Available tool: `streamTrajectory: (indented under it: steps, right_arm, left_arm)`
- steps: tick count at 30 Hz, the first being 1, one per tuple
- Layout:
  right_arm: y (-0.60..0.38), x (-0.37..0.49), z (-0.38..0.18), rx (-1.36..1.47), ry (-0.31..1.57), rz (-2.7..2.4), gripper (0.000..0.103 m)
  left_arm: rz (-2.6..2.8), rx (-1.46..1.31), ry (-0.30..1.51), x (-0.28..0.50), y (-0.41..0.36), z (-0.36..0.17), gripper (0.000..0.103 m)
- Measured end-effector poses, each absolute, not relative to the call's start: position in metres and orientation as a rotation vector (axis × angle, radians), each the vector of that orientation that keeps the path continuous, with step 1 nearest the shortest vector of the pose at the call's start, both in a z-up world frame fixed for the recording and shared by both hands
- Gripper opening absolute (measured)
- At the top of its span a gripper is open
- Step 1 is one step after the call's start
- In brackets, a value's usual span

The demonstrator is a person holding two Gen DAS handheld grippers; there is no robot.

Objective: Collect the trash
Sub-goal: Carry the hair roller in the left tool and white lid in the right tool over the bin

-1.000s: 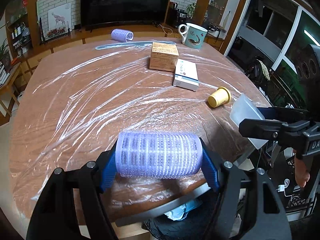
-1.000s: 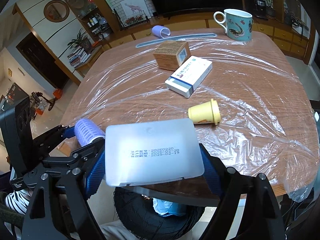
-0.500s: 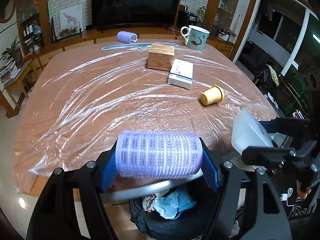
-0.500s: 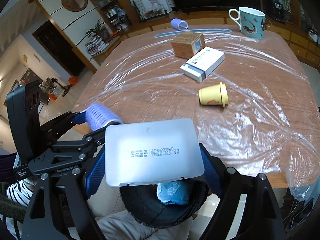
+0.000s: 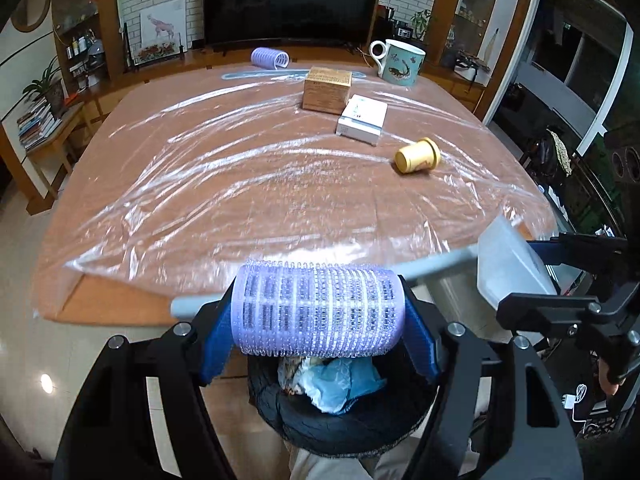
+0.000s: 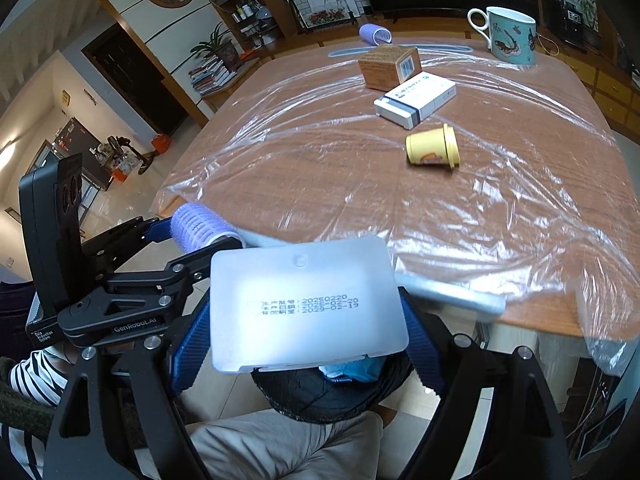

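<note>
My left gripper (image 5: 318,316) is shut on a purple hair roller (image 5: 316,310), held crosswise above a black-lined trash bin (image 5: 344,420) that stands just off the table's near edge. Crumpled blue and white waste lies in the bin. My right gripper (image 6: 306,312) is shut on a flat translucent white plastic box (image 6: 306,304) with a printed date, also over the bin (image 6: 320,396). Each gripper shows in the other's view, the right gripper (image 5: 516,276) at the right and the left gripper (image 6: 196,232) at the left.
On the plastic-covered wooden table (image 5: 248,184) lie a yellow cup on its side (image 5: 418,156), a white and blue carton (image 5: 362,118), a brown box (image 5: 327,89), a second purple roller (image 5: 270,58) and a teal mug (image 5: 400,62). A person's trouser leg (image 6: 280,440) is below the bin.
Both grippers have drawn back from over the table toward its near edge with their loads. The bin, mostly hidden before, now shows fully beneath them.
</note>
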State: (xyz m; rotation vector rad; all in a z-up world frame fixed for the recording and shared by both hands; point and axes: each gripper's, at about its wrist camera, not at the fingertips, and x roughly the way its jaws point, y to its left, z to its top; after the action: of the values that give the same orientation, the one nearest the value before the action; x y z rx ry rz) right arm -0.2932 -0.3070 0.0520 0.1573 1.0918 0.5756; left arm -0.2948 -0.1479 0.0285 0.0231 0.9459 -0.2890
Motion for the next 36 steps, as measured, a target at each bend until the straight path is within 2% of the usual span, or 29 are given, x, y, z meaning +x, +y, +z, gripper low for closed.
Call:
streamTrajectory:
  steps: [18,36]
  right_arm:
    - [-0.283,-0.333,0.020,0.164,1.171,0.408,0.083]
    - [-0.261,-0.331,-0.020,0.083,1.249,0.384,0.080]
  left_arm:
    - [-0.399,0.093,1.020,-0.317,-0.131,0.000,0.072]
    - [-0.414,0.131,1.099,-0.325,-0.130,-0.035,0.072]
